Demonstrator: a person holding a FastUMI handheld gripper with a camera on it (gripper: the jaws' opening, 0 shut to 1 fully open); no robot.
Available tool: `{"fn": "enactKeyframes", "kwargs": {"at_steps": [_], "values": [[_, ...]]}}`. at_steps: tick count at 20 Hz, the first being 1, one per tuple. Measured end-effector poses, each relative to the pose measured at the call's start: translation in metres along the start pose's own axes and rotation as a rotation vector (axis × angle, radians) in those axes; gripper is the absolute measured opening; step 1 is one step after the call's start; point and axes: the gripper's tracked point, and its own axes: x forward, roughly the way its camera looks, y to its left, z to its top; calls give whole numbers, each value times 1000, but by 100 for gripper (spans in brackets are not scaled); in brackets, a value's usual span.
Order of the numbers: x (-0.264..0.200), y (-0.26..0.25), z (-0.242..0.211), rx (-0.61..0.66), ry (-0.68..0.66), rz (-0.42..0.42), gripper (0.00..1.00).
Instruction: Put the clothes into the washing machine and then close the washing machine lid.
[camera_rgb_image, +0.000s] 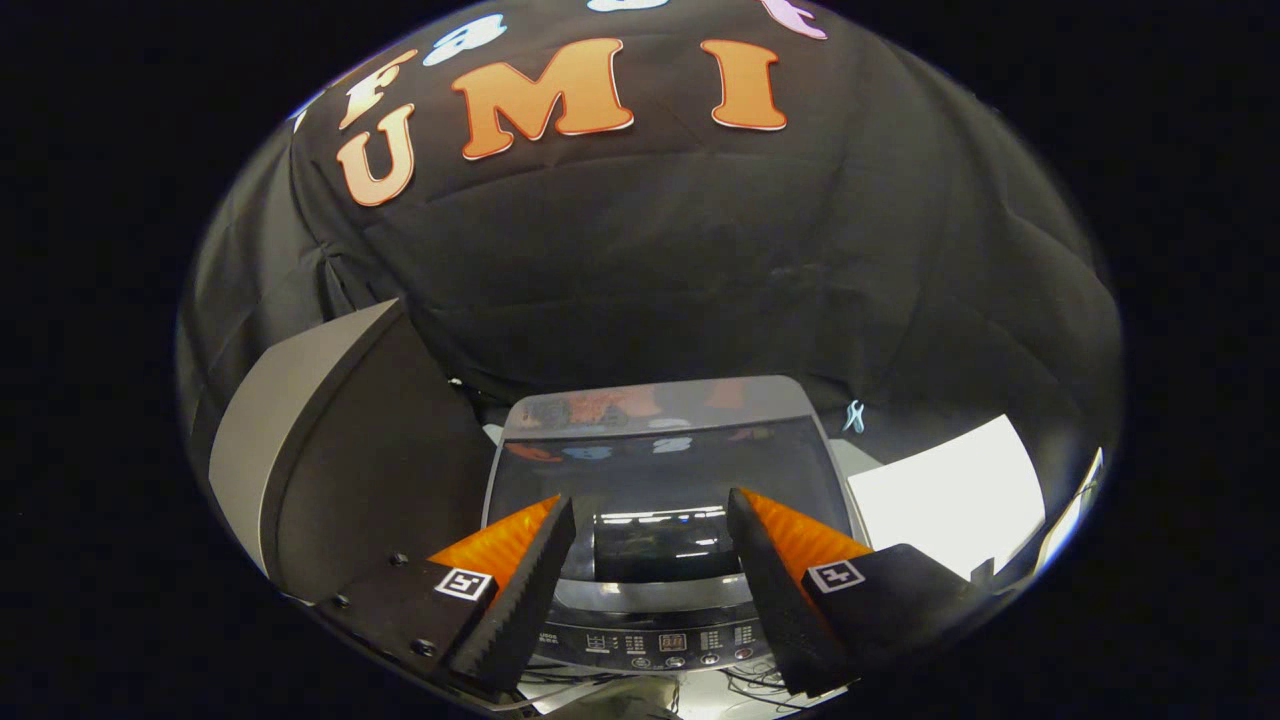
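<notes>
The washer (655, 470) sits just ahead of the fingers, its glass lid (655, 480) down. No clothes lie near it. The gripper (650, 545) hangs wide and empty. Risk: with the lid down, nothing could be loaded.

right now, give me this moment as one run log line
gripper: open, holding nothing | washing machine: just ahead, below fingers | lid: down, looks shut | clothes: none seen | white sheet: beside machine

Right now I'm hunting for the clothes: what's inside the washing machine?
Unknowable: the washing machine has its dark glass lid down, covering the drum. The open tongs hold nothing.
</notes>
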Motion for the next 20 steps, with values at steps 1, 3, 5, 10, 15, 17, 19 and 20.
{"fn": "enactKeyframes", "kwargs": {"at_steps": [1, 3, 5, 10, 15, 17, 19, 20], "values": [[-3, -2, 5, -1, -12, -2, 99], [-8, -6, 15, 3, -32, -7, 99], [-16, -13, 24, 1, -51, -14, 99], [-49, -27, 76, -24, -140, -28, 98], [-91, -39, 146, -56, -267, -42, 97], [-112, -39, 169, -56, -311, -40, 97], [-135, -42, 191, -60, -363, -40, 97], [-147, -47, 198, -65, -386, -47, 97]]}}
